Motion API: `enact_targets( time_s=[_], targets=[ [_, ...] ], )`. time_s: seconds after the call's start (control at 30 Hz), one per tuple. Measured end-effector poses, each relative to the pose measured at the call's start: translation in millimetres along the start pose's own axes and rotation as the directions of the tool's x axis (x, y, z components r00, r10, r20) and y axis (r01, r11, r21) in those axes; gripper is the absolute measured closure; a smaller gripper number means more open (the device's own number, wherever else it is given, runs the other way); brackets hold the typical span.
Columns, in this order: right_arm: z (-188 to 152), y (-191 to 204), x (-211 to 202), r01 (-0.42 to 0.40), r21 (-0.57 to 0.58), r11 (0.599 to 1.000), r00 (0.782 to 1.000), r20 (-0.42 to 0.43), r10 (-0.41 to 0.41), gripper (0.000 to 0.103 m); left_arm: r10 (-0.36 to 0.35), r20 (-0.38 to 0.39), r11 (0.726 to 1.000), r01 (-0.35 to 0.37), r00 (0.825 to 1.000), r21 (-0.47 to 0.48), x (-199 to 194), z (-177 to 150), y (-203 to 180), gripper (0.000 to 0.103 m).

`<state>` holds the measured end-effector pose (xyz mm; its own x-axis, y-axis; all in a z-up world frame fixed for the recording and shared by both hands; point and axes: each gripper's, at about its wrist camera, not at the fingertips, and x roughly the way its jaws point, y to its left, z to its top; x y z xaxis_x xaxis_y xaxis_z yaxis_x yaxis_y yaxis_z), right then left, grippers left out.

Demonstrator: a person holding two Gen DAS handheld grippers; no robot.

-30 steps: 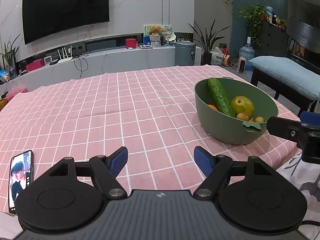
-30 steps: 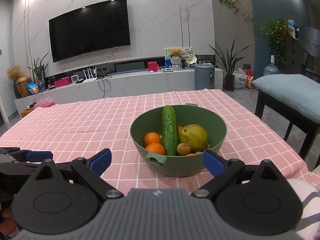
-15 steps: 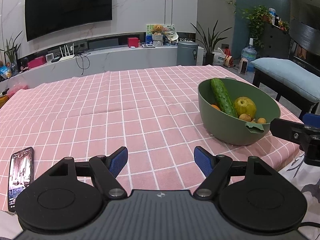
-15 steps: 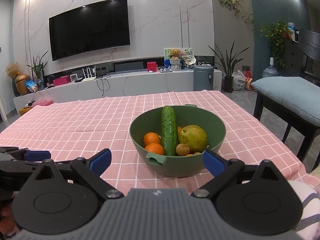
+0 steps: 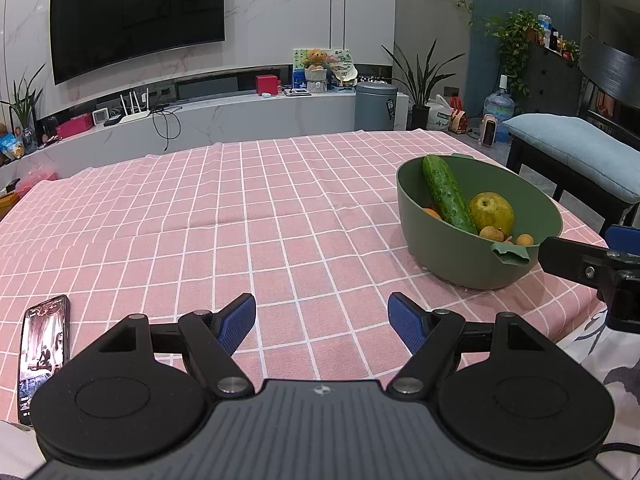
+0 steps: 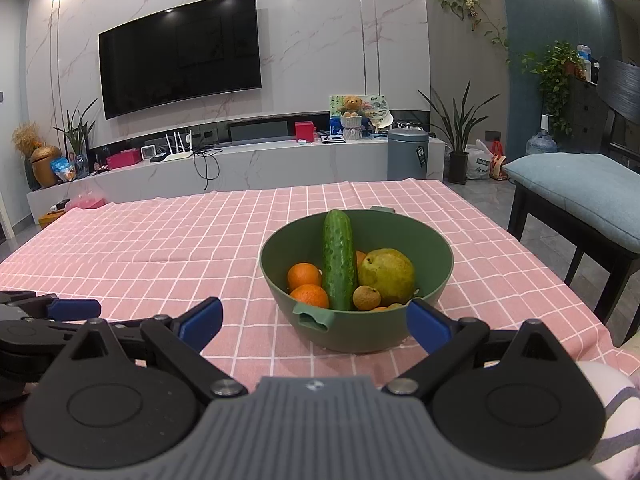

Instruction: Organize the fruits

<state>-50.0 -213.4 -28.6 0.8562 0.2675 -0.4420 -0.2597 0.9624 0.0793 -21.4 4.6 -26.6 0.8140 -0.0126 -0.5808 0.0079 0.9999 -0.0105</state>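
Note:
A green bowl (image 6: 434,240) stands on the pink checked tablecloth (image 6: 180,240) near its right edge. It holds a cucumber (image 6: 339,260), a yellow-green pear (image 6: 387,276), two oranges (image 6: 305,276) and a few small brown fruits (image 6: 365,298). My right gripper (image 6: 315,322) is open and empty, just in front of the bowl. In the left wrist view the bowl (image 5: 452,254) is to the right, with the cucumber (image 5: 448,194) and the pear (image 5: 492,212) in it. My left gripper (image 5: 322,318) is open and empty over bare cloth.
A phone (image 5: 44,346) with a lit screen lies at the near left of the table. A cushioned bench (image 6: 580,196) stands right of the table. A TV (image 6: 180,54) and a long low cabinet (image 6: 240,164) are behind.
Both grippers have stayed open and almost still. The left wrist view has shifted a little, so the bowl sits slightly further right in it.

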Motion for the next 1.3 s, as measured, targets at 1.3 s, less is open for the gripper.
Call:
enact_targets(
  time_s=[1.3],
  targets=[
    [-0.2, -0.9, 1.7, -0.004, -0.012, 1.000, 1.000, -0.002, 0.004, 0.008, 0.001, 0.002, 1.000, -0.001, 1.000, -0.002, 0.1, 0.1, 0.8, 0.015]
  ],
)
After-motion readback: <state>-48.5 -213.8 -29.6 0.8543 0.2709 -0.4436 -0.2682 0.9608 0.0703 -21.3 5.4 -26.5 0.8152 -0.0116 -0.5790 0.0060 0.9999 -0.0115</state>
